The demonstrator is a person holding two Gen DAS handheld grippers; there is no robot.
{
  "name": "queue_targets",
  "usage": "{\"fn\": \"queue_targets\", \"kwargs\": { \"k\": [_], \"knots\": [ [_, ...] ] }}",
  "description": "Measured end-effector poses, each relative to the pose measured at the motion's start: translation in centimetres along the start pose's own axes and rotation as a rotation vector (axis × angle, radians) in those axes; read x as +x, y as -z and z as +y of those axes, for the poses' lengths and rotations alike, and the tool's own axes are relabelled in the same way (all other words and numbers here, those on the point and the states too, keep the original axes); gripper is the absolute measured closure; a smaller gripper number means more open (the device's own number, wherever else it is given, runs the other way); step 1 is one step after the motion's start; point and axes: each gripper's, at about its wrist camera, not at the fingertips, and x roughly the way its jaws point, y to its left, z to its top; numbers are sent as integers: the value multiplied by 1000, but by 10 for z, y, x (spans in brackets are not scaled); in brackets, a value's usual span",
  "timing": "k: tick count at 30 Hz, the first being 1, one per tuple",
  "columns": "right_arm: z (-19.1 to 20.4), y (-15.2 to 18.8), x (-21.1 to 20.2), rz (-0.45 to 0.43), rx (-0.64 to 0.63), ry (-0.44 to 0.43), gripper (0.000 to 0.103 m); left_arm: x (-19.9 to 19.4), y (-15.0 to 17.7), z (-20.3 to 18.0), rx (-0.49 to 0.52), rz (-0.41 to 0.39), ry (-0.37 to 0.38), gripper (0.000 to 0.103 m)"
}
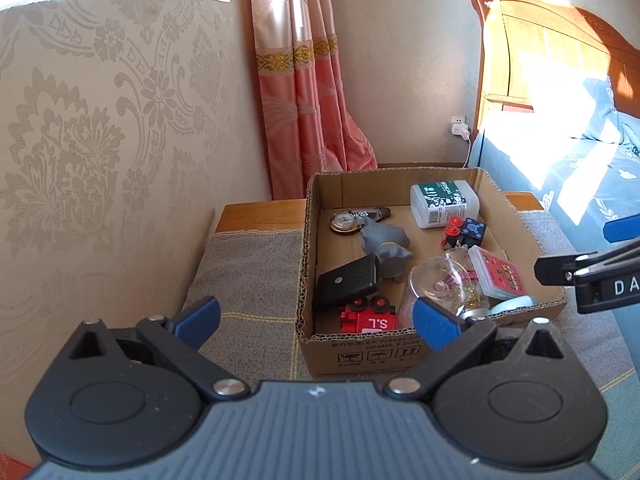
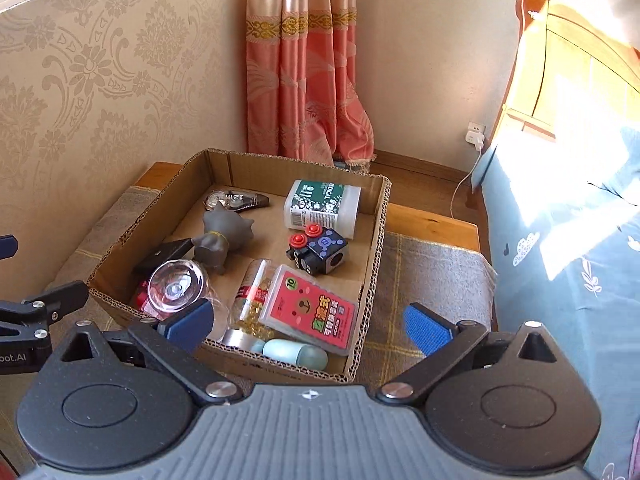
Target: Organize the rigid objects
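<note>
Bedside surface (image 2: 432, 264): cardboard box (image 2: 372, 240) already holds every rigid object in view.
Left claw (image 1: 316, 318) and right claw (image 2: 310, 326) both spread, empty, above box; sorting looks nearly done.

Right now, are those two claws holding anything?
Left gripper: open, holding nothing.
Right gripper: open, holding nothing.

Sunlight falls across a wooden headboard (image 1: 516, 48) and blue bedding (image 2: 560, 240), beside damask wallpaper (image 1: 100, 128) and pink curtains (image 2: 304, 80).
</note>
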Motion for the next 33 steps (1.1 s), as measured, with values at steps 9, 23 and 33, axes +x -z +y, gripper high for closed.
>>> {"fn": "queue_targets", "kwargs": {
  "k": [9, 23, 33],
  "knots": [
    [17, 36, -36, 14, 104, 99, 0, -19, 7, -7, 11, 36, 27, 1],
    [26, 43, -50, 0, 136, 97, 0, -31, 9, -7, 17, 30, 17, 1],
    [26, 43, -52, -5, 137, 100, 0, -32, 8, -7, 18, 34, 14, 1]
  ]
}}
